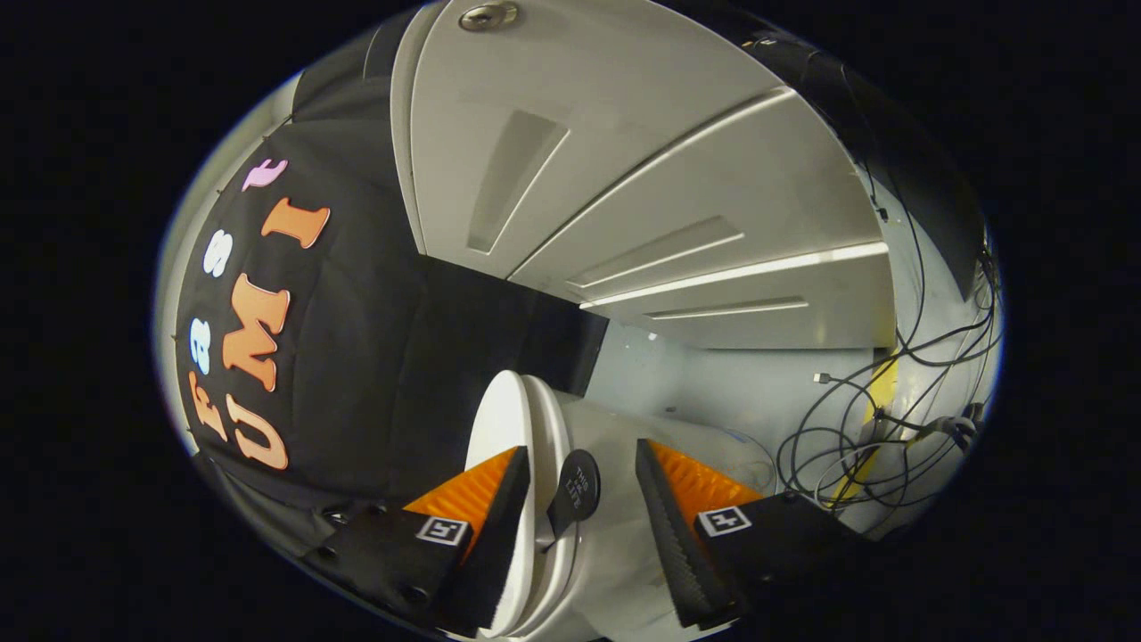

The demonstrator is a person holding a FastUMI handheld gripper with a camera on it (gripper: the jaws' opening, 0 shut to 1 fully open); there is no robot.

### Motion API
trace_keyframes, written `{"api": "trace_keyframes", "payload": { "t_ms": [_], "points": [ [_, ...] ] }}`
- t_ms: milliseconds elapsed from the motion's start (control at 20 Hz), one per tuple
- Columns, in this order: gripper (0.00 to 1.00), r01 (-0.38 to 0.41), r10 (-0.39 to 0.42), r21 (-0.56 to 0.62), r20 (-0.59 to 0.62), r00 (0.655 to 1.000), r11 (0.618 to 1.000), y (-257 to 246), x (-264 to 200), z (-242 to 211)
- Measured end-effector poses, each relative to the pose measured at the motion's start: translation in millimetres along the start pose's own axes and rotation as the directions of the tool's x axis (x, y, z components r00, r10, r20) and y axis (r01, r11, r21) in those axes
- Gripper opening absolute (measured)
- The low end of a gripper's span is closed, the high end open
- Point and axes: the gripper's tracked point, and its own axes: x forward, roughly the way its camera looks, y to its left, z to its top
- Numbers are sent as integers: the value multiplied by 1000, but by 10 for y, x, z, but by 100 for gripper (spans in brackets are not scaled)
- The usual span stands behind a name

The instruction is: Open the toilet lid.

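The gripper (579,526) is seen wide open w/ nothing clamped, and both orange-backed fingers (472,495) are spread apart w/ the black ribbed pads facing in. The toilet lid (504,428) is seen raised, standing on edge, white and rounded at the top. It's sat right at the left finger, w/ its rim running down just inside that pad, so it looks touching or nearly so, but actual contact can't be told from here. The right finger is held well apart from the lid, not on it at all.

Between the fingers, just next to the lid, a small round black tag (575,490) is seen, sticking up off the lid area; the text on it is too small to bother w/. The white toilet body (624,446) is spread out beyond the lid and under the right finger.

Past the toilet, away from the lid, a tangle of black cables (856,437) is seen against a pale wall. Above the lid, a white ceiling (624,134) w/ long light strips (740,267) is seen, tilted bc the whole view is rolled sideways.
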Motion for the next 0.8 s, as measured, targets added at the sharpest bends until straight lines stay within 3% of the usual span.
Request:
{"api": "trace_keyframes", "payload": {
  "t_ms": [150,200,250,450,500,600,800],
  "points": [
    [51,-16,16,-7,-15,1000,1000,30,71,-64],
    [37,-13,13,-16,-13,1000,1000,25,93,-70],
    [31,-24,24,-14,-12,1000,1000,33,116,-64],
    [25,-60,61,36,-12,998,998,54,117,-41],
    [16,-74,74,39,-12,997,997,83,122,-40],
    [8,-90,90,33,-9,996,995,108,100,-33],
    [8,-101,102,-21,5,995,995,198,81,-10]
  ]
}}
